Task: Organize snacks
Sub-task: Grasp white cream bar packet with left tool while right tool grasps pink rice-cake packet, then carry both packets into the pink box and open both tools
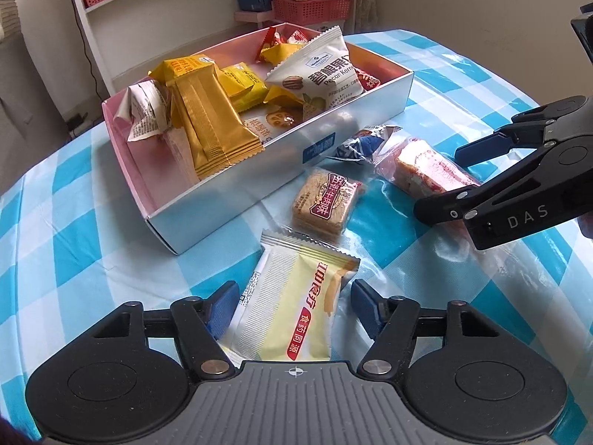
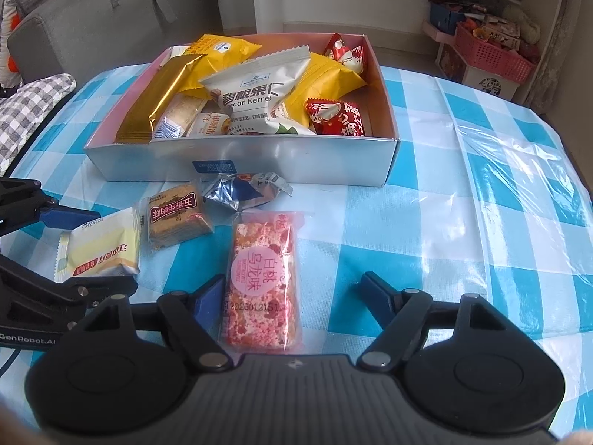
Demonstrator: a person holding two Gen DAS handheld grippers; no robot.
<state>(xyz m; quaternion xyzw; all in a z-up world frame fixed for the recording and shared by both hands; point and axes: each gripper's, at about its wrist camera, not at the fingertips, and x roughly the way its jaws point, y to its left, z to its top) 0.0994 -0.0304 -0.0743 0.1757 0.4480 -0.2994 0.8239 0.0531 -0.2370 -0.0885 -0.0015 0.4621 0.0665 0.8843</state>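
A silver box (image 1: 278, 170) (image 2: 296, 159) with a pink inside holds several snack packets. On the checked cloth in front of it lie a cream packet (image 1: 292, 315) (image 2: 102, 248), a brown biscuit packet (image 1: 322, 202) (image 2: 178, 215), a silver-blue wrapped snack (image 1: 361, 144) (image 2: 244, 191) and a pink packet (image 1: 426, 170) (image 2: 263, 282). My left gripper (image 1: 294, 293) (image 2: 111, 250) is open around the cream packet; its left pad touches the wrapper and its right pad stands clear. My right gripper (image 2: 294, 287) (image 1: 439, 181) is open around the pink packet, with a wide gap on its right side.
The blue-and-white checked tablecloth (image 2: 463, 204) has a glossy plastic cover. Beyond the table stand white shelves with a red basket (image 1: 311, 9) (image 2: 489, 55). A grey sofa (image 2: 92, 11) sits behind the box in the right wrist view.
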